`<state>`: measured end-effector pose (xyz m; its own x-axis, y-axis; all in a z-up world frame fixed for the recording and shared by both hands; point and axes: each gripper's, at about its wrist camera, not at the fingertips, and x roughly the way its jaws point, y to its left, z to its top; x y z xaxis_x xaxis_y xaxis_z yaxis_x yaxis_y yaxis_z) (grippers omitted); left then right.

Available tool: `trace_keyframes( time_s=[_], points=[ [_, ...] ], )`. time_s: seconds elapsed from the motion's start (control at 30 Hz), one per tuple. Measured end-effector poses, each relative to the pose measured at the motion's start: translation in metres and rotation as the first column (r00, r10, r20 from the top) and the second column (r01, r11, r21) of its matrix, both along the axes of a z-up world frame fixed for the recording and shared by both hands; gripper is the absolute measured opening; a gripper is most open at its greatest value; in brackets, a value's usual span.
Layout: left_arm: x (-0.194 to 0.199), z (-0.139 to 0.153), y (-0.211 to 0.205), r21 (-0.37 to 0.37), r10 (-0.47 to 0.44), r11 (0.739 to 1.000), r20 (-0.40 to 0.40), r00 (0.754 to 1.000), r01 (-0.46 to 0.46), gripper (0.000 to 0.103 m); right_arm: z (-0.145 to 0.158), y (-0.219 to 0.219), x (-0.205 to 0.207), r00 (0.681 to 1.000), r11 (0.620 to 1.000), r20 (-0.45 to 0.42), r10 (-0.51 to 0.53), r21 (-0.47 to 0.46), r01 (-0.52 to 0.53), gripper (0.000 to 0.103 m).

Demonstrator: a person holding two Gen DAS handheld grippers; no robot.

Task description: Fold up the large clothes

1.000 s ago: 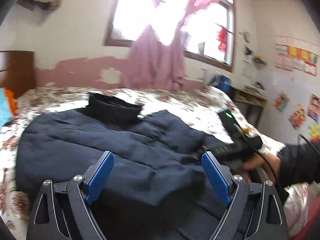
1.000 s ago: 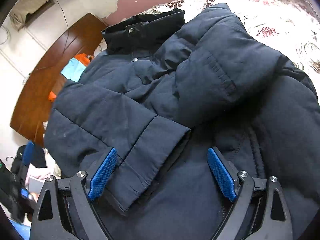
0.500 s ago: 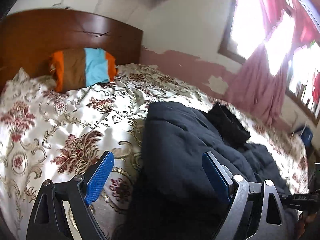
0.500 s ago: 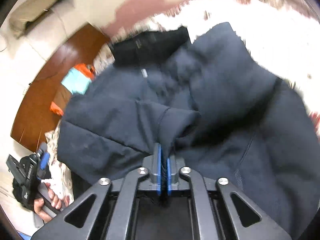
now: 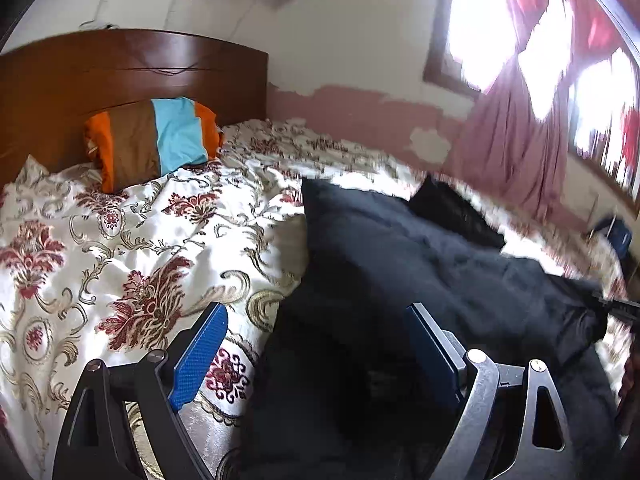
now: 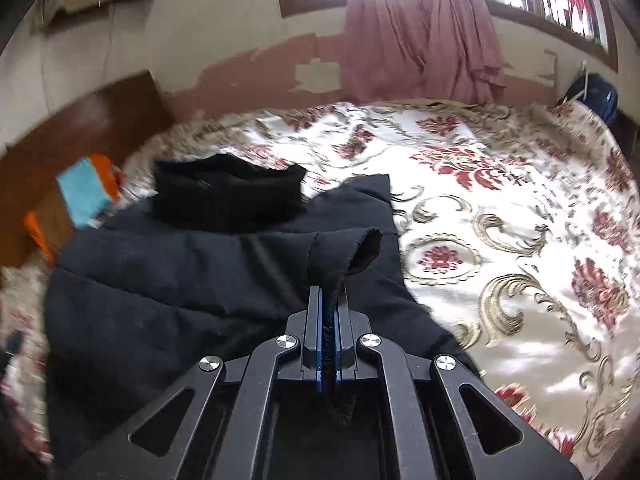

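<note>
- The right claw [image 6: 328,308] is clamped on the sleeve cuff [image 6: 344,252] of a dark padded jacket [image 6: 168,280]; a second ago its jaws stood wide over that cuff, so the grip is fresh and the sleeve is now under control.
- Ahead of the right claw the cuff bunches upward with its mouth open to the right; compared with a second ago it appears raised off the jacket body, which I judge to be the start of laying the sleeve across for a fold.
- The left claw [image 5: 316,356] stands wide with nothing between its blue pads [image 5: 198,354]; its view has swung from over the jacket's middle to the jacket's left edge, so a second grasp looks likely but is not yet made.
- The jacket lies on a bed [image 5: 120,248] with a floral cover; from the left claw it fills the ground ahead and to the right, its collar [image 6: 228,192] at the far end.
- The jacket's side edge runs forward between the left claw's pads; bare cover spreads to the left of it.
- To the right of the right claw the cover lies broad and free; room enough, I judge, to carry the sleeve.
- Far ahead-left of the left claw sit a striped pillow [image 5: 152,140] and a wooden headboard [image 5: 132,68], well apart from the jacket.
</note>
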<state>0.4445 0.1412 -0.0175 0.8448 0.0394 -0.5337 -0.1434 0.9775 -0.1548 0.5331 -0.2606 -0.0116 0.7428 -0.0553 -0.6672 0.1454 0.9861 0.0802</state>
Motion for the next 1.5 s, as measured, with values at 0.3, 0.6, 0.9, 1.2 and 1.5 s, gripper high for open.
trace_keyframes(
  time_s=[0.3, 0.6, 0.9, 1.2, 1.5],
  points=[
    [0.016, -0.02, -0.01, 0.051, -0.02, 0.998, -0.113, 0.993, 0.026, 0.089, -0.013, 0.007, 0.012, 0.999, 0.999, -0.034, -0.015, -0.034, 0.013, 0.013],
    [0.001, 0.01, -0.031, -0.096, -0.11, 0.988, 0.133, 0.985, 0.123, 0.089, 0.019, 0.047, -0.014, 0.975, 0.972, 0.165, 0.15, -0.204, -0.115, 0.06],
    [0.049, -0.03, -0.083, 0.199, -0.085, 0.974, -0.127, 0.988, 0.109, 0.09, 0.001, 0.102, 0.021, 0.886, 0.89, 0.088, 0.455, -0.061, -0.451, 0.06],
    [0.053, -0.042, -0.066, 0.119, -0.091, 0.986, -0.182, 0.979, 0.114, 0.101, -0.046, 0.119, 0.053, 0.873, 0.879, -0.105, 0.477, 0.028, -0.477, 0.06],
    [0.058, -0.053, -0.066, 0.107, -0.094, 0.987, -0.21, 0.973, 0.119, 0.103, -0.073, 0.131, 0.058, 0.87, 0.879, -0.131, 0.476, 0.027, -0.477, 0.06]
  ],
)
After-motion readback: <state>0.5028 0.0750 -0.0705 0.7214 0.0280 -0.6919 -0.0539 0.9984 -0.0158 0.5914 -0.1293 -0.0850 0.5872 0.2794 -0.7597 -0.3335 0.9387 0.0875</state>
